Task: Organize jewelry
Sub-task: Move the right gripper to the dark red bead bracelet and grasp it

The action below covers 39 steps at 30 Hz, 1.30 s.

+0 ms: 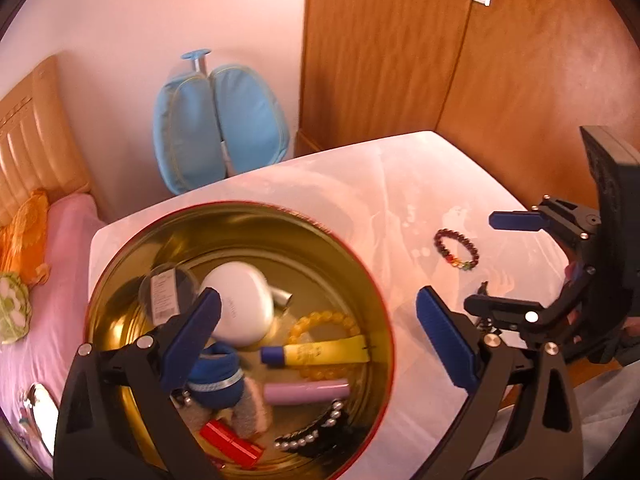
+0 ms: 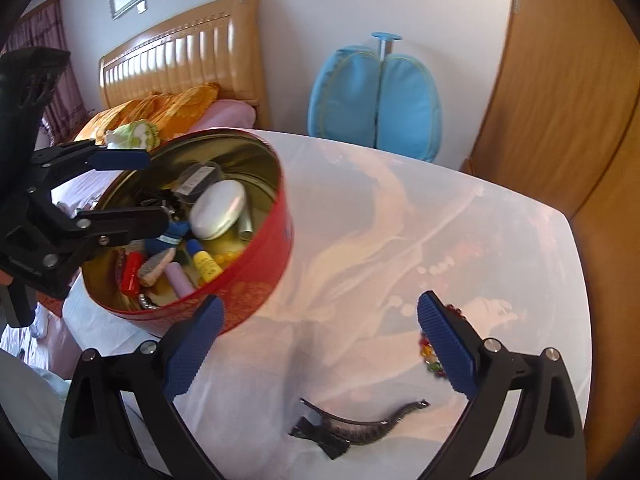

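Note:
A round red tin (image 1: 120, 248) with a gold inside holds a yellow bead bracelet (image 1: 326, 320), a pearl hair clip (image 1: 316, 432), a white case (image 1: 240, 308), tubes and a blue doll. My left gripper (image 1: 320, 340) is open above the tin; it also shows in the right wrist view (image 2: 132, 188). A dark red bead bracelet (image 1: 456, 249) lies on the white table. My right gripper (image 2: 320, 352) is open and empty above a dark hair clip (image 2: 352, 428); the bead bracelet (image 2: 430, 354) sits behind its right finger. The right gripper also shows in the left wrist view (image 1: 492, 260).
The white table (image 2: 440, 220) has rounded edges. A blue bag (image 2: 376, 100) leans on the wall behind it. A bed with pink sheets (image 1: 44, 292) and orange pillows lies left. Wooden doors (image 1: 400, 60) stand at the back right.

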Each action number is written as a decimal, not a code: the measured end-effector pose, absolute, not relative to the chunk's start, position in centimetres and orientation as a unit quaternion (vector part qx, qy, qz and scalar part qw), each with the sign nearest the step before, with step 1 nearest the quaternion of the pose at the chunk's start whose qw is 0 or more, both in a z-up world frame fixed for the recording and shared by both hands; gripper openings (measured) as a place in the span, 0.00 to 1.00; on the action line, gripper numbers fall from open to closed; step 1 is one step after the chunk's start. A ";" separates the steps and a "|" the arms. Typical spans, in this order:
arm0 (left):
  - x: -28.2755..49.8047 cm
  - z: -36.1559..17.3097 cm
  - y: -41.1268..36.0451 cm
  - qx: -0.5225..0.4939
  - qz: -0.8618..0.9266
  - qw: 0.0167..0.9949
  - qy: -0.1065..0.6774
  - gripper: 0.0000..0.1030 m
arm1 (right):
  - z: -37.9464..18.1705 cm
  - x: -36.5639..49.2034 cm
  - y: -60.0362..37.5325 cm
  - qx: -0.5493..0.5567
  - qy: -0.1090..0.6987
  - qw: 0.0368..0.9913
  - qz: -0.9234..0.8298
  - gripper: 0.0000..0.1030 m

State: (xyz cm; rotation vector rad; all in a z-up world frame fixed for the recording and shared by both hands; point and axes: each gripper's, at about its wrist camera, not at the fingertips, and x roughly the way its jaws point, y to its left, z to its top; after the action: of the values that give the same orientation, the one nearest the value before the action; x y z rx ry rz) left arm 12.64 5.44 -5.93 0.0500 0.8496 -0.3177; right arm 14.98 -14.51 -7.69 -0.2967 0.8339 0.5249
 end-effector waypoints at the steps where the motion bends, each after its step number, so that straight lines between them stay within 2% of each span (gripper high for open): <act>1: 12.9 -5.8 4.5 0.024 -0.170 0.896 0.409 0.93 | -7.7 15.3 -15.6 -0.134 0.403 0.874 0.237 0.95; 9: 14.8 -6.7 -3.2 0.073 -0.234 0.867 0.434 0.93 | -9.2 17.5 -23.1 -0.095 0.442 0.884 0.120 0.95; 15: 15.9 -8.1 -7.3 0.094 -0.268 0.847 0.449 0.93 | -10.6 18.3 -26.1 -0.088 0.460 0.878 0.102 0.95; 30: 19.1 -13.1 -11.5 0.104 -0.274 0.812 0.505 0.93 | -15.5 23.8 -26.2 -0.139 0.484 0.855 0.126 0.95; 32: 19.2 -13.1 -11.3 0.102 -0.271 0.813 0.505 0.93 | -15.9 24.2 -25.9 -0.141 0.484 0.853 0.135 0.91; 33: 19.3 -13.0 -11.2 0.102 -0.270 0.814 0.504 0.93 | -16.1 24.3 -25.8 -0.142 0.485 0.852 0.139 0.79; 35: 19.5 -13.0 -11.1 0.109 -0.268 0.813 0.505 0.93 | -16.6 24.5 -25.8 -0.142 0.491 0.847 0.144 0.66; 38: 19.4 -13.0 -11.1 0.127 -0.270 0.811 0.503 0.93 | -16.7 24.5 -26.1 -0.131 0.493 0.846 0.154 0.61; 39: 19.3 -13.0 -11.0 0.127 -0.270 0.811 0.503 0.93 | -16.7 24.5 -26.1 -0.127 0.493 0.845 0.162 0.53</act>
State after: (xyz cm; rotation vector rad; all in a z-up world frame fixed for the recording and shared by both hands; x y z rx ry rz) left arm 19.31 -11.04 -13.01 0.2716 1.0746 -0.5771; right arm 24.51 -26.08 -16.72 -0.2672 1.0411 0.3413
